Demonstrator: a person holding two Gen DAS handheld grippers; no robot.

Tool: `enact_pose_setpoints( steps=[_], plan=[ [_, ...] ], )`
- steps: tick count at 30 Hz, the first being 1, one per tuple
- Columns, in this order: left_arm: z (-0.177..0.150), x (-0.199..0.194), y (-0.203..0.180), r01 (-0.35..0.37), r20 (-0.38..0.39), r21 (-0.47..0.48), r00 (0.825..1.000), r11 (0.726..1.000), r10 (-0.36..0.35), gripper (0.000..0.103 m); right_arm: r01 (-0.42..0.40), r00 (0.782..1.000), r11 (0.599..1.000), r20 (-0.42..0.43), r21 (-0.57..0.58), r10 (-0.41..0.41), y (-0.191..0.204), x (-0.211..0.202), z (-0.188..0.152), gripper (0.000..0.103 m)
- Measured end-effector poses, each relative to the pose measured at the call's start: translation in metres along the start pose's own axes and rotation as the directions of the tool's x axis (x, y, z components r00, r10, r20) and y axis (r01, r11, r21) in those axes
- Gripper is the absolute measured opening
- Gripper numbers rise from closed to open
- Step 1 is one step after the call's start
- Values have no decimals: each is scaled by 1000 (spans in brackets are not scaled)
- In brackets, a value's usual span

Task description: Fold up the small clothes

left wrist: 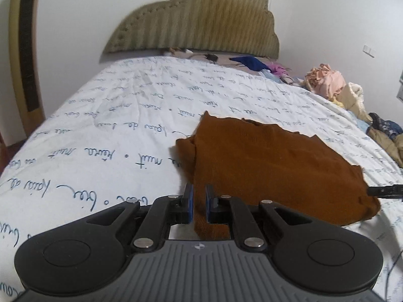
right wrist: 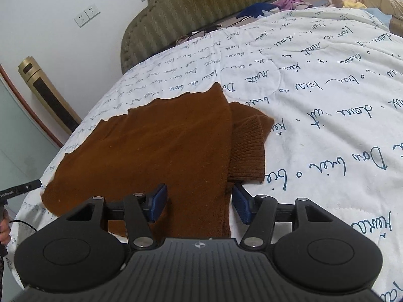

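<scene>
A brown knitted sweater (left wrist: 272, 166) lies flat on the white bedspread (left wrist: 113, 115), partly folded, with a ribbed cuff (right wrist: 248, 148) sticking out at its right side in the right wrist view. My left gripper (left wrist: 199, 202) has its jaws nearly closed around the sweater's near left edge. My right gripper (right wrist: 199, 205) is open, its jaws straddling the near right edge of the sweater (right wrist: 156, 151). The tip of the right gripper shows at the right edge of the left wrist view (left wrist: 385, 190).
The bedspread has blue handwriting print. A padded olive headboard (left wrist: 199, 20) stands at the far end. Piles of loose clothes (left wrist: 327, 80) lie at the far right of the bed. A gold tower fan (left wrist: 25, 50) stands to the left of the bed.
</scene>
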State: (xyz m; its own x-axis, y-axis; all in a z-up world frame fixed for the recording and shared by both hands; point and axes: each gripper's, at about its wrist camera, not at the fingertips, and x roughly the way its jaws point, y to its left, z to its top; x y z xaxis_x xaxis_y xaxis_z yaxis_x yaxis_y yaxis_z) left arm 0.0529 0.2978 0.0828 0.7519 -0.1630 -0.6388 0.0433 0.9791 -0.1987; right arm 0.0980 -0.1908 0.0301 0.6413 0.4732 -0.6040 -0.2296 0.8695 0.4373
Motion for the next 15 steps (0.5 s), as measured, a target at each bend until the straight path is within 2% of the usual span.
enact_pose_setpoints(
  steps=[4, 6, 9, 11, 15],
  plan=[
    [7, 31, -2, 26, -108, -19, 994, 999, -28, 10, 9, 1000, 1000, -18, 1, -9, 2, 8, 2, 59],
    [3, 46, 0, 21, -159, -58, 987, 998, -30, 10, 11, 999, 1000, -37, 9, -11, 2, 14, 2, 59],
    [-4, 50, 1, 18, -160, -92, 987, 996, -33, 10, 35, 998, 999, -57, -23, -36, 6, 18, -1, 57],
    [-9, 44, -2, 21, -159, -67, 987, 998, -31, 10, 44, 996, 998, -72, -49, -47, 8, 17, -3, 35],
    [-22, 37, -4, 34, -177, -47, 983, 998, -41, 10, 42, 997, 997, -64, -66, -46, 6, 6, -8, 24]
  ],
)
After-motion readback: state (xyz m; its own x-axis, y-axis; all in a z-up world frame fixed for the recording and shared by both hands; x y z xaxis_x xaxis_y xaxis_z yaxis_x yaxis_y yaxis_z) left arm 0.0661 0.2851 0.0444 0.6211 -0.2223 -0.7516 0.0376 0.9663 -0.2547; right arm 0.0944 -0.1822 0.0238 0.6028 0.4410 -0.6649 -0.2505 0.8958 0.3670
